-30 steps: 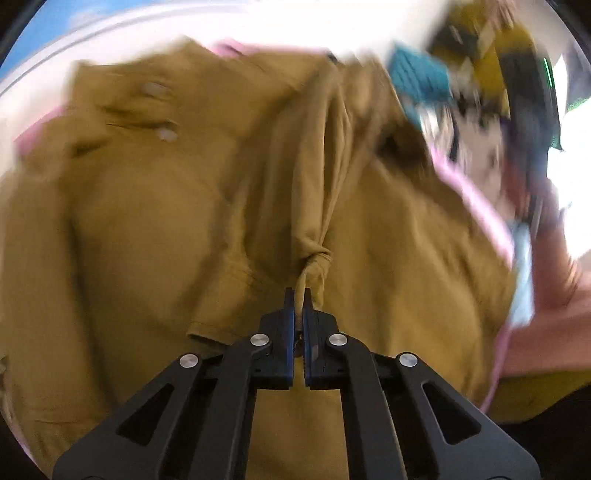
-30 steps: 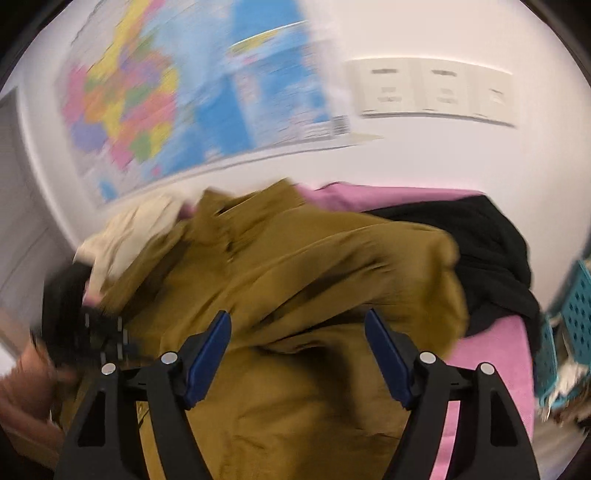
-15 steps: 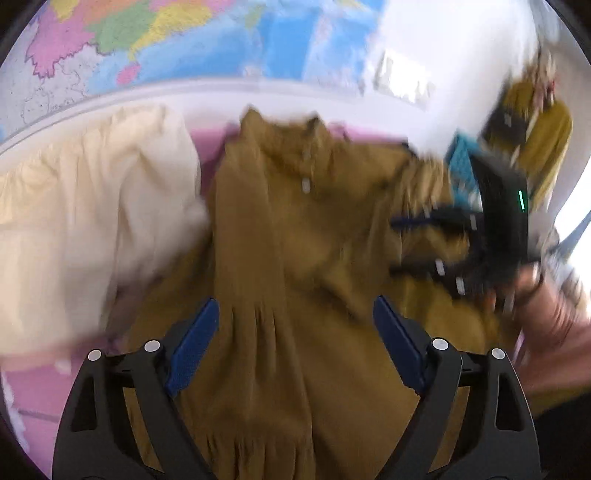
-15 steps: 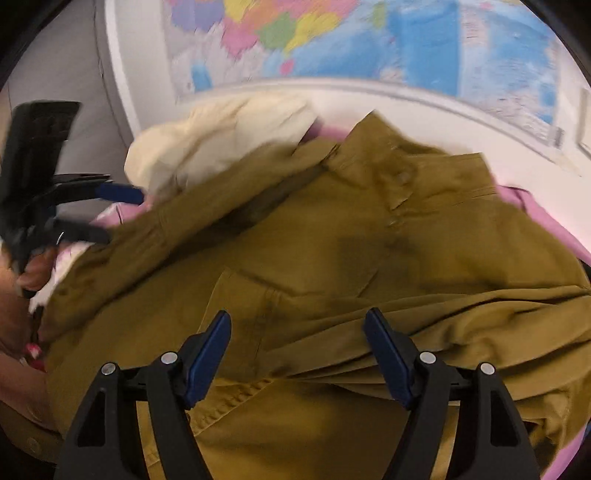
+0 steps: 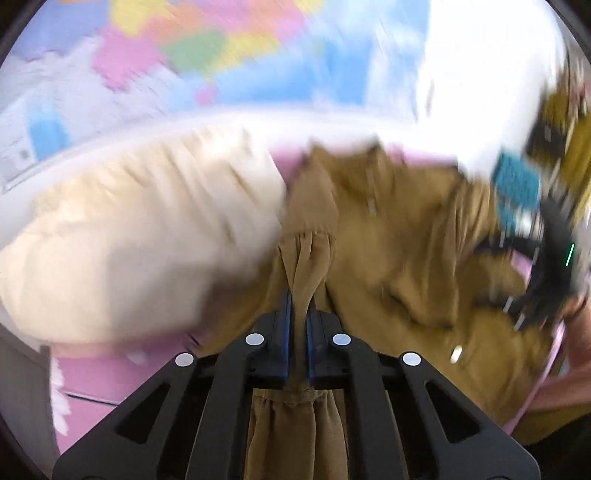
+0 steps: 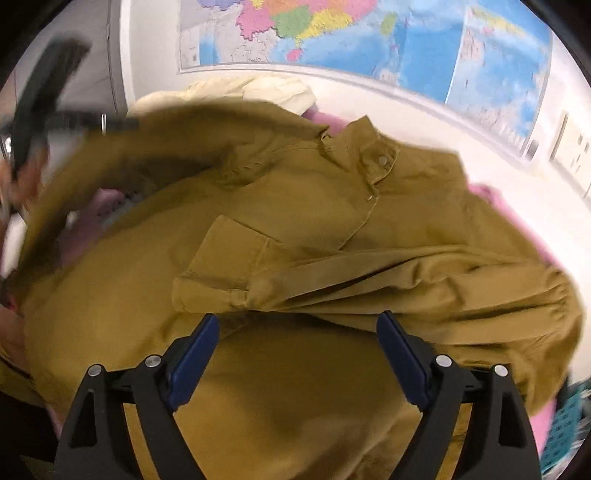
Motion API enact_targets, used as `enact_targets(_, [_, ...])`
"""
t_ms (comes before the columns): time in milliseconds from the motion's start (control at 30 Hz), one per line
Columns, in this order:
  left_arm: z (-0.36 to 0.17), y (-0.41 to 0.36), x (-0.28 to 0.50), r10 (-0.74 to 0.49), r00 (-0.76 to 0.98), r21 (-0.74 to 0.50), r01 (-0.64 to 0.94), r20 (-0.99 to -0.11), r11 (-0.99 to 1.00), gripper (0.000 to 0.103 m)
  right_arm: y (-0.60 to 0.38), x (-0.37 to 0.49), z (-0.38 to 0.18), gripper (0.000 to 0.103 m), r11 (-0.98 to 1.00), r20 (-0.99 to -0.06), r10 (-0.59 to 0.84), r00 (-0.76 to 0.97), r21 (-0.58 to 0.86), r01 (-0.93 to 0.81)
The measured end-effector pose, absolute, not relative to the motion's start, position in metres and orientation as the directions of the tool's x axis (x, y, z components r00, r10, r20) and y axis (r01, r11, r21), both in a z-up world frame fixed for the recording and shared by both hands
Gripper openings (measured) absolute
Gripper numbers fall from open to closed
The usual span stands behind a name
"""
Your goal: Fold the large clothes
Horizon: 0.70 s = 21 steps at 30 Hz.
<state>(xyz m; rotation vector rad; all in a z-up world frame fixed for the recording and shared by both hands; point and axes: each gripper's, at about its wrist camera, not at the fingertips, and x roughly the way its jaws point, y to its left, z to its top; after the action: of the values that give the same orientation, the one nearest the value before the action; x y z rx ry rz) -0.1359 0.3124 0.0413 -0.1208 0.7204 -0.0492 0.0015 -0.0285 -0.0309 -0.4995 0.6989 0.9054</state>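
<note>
Mustard-brown buttoned cotton shirt point(image 6: 295, 229) lies spread on pink-covered bench point(image 5: 96, 373). My left claw point(image 5: 298, 306) just snapped closed, pinching gathered sleeve cuff point(image 5: 304, 258). Right claw point(image 6: 297, 332) just widening, empty above shirt body. I keep cuff taut, carry sleeve across chest, drop right claw onto other sleeve.

mustard shirts point(image 6: 303, 229): 1 counted | cream garments point(image 5: 140, 236): 1 counted | pink covers point(image 5: 96, 373): 1 counted | wall maps point(image 6: 369, 33): 1 counted | teal baskets point(image 5: 517, 184): 1 counted | grippers: 2 counted, left gripper point(image 5: 298, 314), right gripper point(image 6: 297, 354)
</note>
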Motion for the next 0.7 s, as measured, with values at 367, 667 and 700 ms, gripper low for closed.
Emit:
enact_targets(367, [0.04,0.409,-0.088,0.189,0.642,-0.082,-0.368,-0.743,0.926,0.057,0.01,-0.001,-0.056,0.092,0.407,-0.737,0.496,0.46,-0.271,-0.873])
enact_targets(667, [0.102,0.328,-0.162,0.26,0.891,0.102,-0.239,-0.373,0.966,0.098,-0.033,0.023,-0.026,0.092,0.532,-0.691,0.591,0.417,-0.055,-0.845])
enact_targets(700, [0.108,0.321,-0.166,0.24,0.902,0.111,-0.214,-0.359,0.971,0.098,-0.038,0.028,-0.025,0.092,0.547,-0.69,0.599,0.407,-0.019,-0.837])
